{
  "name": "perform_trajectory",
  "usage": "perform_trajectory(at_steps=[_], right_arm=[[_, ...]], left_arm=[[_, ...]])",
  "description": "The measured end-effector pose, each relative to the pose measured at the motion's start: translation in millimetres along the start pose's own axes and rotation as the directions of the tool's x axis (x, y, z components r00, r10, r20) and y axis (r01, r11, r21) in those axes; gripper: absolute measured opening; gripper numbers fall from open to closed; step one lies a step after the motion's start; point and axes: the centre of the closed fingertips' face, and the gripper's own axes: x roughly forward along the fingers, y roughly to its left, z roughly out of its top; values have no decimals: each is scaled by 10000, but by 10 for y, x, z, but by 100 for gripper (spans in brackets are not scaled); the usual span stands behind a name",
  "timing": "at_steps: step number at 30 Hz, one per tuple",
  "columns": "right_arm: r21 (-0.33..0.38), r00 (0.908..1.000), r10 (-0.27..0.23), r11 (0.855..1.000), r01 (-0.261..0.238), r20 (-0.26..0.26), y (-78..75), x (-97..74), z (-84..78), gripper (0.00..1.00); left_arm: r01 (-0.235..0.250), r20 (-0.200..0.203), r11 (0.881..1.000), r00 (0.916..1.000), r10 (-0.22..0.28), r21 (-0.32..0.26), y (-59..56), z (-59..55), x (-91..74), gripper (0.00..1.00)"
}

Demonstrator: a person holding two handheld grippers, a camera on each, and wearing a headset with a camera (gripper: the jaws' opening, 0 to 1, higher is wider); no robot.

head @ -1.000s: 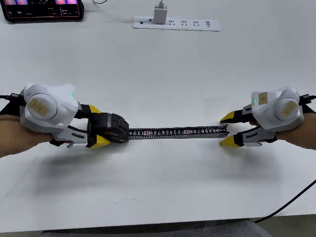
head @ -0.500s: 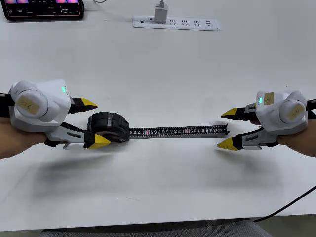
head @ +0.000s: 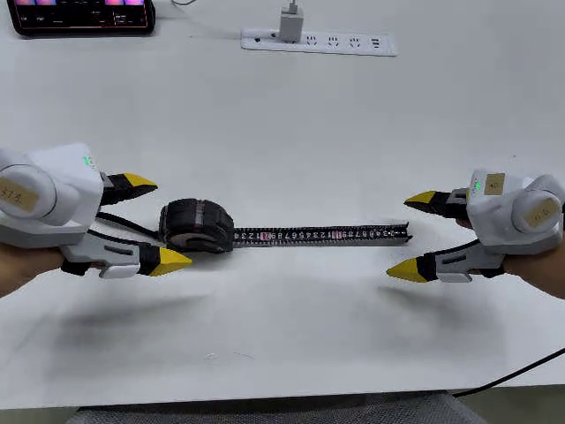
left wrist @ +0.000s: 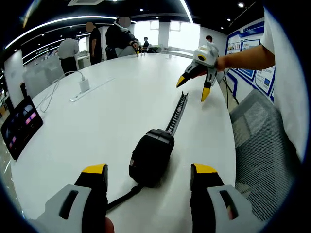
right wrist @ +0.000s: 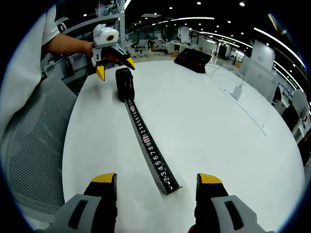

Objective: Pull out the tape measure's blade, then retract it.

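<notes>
**Head view.** The tape measure (head: 196, 226) lies on the white surface (head: 282, 132). Its blade (head: 322, 236) is run out flat from the tape measure's right side. My left gripper (head: 159, 223) sits at the tape measure's left side with its jaws spread, one beyond the housing and one nearer me, and grasps nothing. My right gripper (head: 410, 236) is well to the right of the tape measure, at the blade's far end. Its jaws are also spread, to either side of the hook, and hold nothing. A power strip (head: 318, 41) lies far beyond the tape measure.

**Left gripper view.** The tape measure (left wrist: 151, 155) rests just ahead of my two parted jaws and touches neither. A thin dark strap trails from it toward me. The blade (left wrist: 177, 114) runs away from the tape measure toward the right gripper (left wrist: 192, 90).

**Right gripper view.** The blade's hook end lies between my parted jaws, apart from both. The numbered blade (right wrist: 146, 143) leads back to the tape measure (right wrist: 125, 82), with the left gripper (right wrist: 115, 69) just behind it.

**Step.** I judge the pull-out complete and the retraction not yet begun. The next move probably calls for clamping the housing with the left gripper. The right gripper would then pinch the hook and feed the blade back, so that it does not whip.
</notes>
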Motion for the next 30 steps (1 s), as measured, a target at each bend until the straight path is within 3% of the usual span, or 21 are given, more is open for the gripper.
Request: perform_trajectory(at_steps=[9,13,22,30], right_arm=[[299,9998,-154,9994,151,119,50,-32,20,72],[434,9996,-264,9987,260,98,56,-57,17,77],[678,9986,-488,9966,473,219,113,-128,21,80],[1040,9953,-780,9920,718,569,201,-155,43,85]], left_arm=[[-140,-235,9993,9996,132,-336,-37,-149,-108,69],[-259,-100,9981,9996,254,-566,-33,-166,-169,72],[-564,47,9943,9984,571,-909,-35,-265,-277,78],[-935,221,9895,9951,965,-1100,-37,-348,-370,80]])
